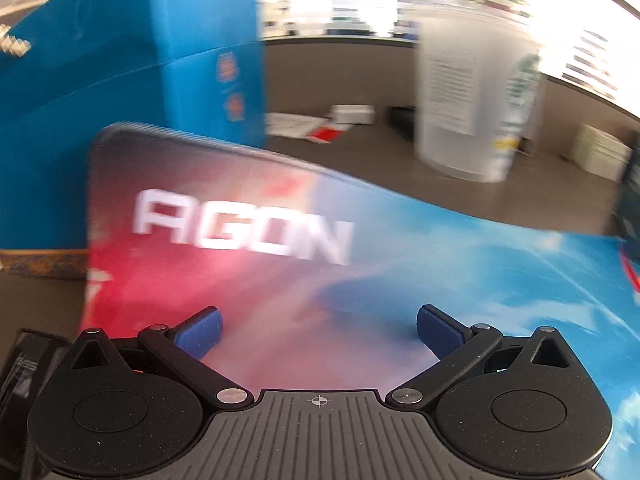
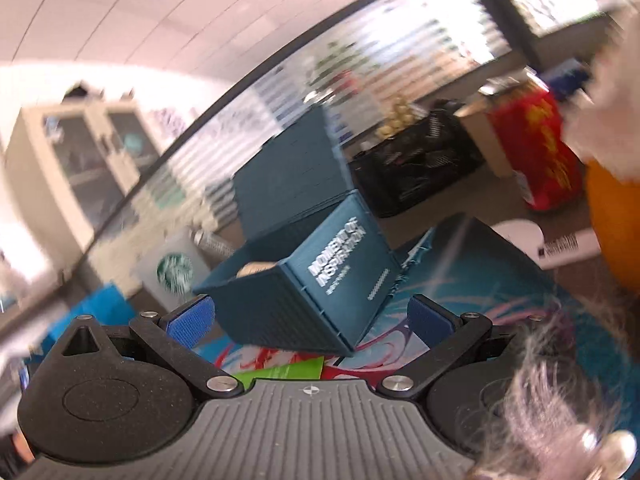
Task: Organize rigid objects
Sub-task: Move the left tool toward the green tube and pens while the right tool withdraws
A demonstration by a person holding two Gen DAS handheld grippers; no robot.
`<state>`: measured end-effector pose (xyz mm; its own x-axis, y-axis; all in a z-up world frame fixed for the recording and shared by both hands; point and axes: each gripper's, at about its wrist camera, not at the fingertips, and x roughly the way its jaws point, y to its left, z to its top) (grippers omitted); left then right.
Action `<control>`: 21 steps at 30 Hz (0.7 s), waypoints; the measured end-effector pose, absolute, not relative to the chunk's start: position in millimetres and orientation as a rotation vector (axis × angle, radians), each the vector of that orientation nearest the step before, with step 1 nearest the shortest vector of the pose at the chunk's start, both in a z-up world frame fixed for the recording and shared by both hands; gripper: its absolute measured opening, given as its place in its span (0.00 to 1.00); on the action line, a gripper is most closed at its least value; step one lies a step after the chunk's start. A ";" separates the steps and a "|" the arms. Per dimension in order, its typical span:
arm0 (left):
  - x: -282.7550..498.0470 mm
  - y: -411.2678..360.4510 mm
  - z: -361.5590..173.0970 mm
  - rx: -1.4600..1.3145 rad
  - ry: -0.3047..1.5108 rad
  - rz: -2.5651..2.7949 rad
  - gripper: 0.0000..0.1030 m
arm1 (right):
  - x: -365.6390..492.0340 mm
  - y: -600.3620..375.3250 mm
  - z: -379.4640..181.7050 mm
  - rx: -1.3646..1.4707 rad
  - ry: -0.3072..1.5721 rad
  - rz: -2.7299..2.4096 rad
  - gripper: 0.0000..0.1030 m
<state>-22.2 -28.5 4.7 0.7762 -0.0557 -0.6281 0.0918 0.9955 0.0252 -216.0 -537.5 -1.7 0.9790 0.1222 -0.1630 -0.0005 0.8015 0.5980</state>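
1. My right hand-held gripper (image 2: 310, 318) is spread wide, grasping nothing. The dark teal box (image 2: 320, 280) sits just ahead at twelve o'clock, open-topped and tilted in this blurred view, on the colourful mat (image 2: 460, 280).
2. Judging by the blur, I could strike the box corner and knock it over, spilling the small item inside.
3. My left hand-held gripper (image 1: 318, 330) is also released, hovering over the mat (image 1: 360, 260).
4. A tall plastic cup (image 1: 476, 92) stands on the desk (image 1: 360, 156) at one o'clock, and a blue box (image 1: 120, 80) at eleven; a careless sweep might topple the cup.
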 end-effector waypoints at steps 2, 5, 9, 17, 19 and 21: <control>-32.3 -44.7 9.6 0.077 0.653 -0.147 1.00 | -216.4 -548.3 -7.3 0.712 0.187 0.046 1.00; -50.0 -69.6 21.3 0.057 0.572 -0.290 1.00 | -216.3 -553.1 -8.0 0.715 0.197 -0.006 1.00; -63.8 -112.8 33.7 0.044 0.500 -0.450 1.00 | -212.6 -550.3 -15.4 0.748 0.262 -0.060 1.00; -91.1 -194.4 45.3 0.227 0.497 -0.767 1.00 | -227.5 -550.1 -17.0 0.756 0.200 -0.084 1.00; -86.2 -205.3 44.1 0.229 0.573 -0.814 1.00 | -231.7 -551.1 -15.3 0.765 0.176 -0.073 1.00; -84.1 -213.7 42.5 0.228 0.631 -0.830 1.00 | -231.0 -551.3 -15.0 0.765 0.184 -0.086 1.00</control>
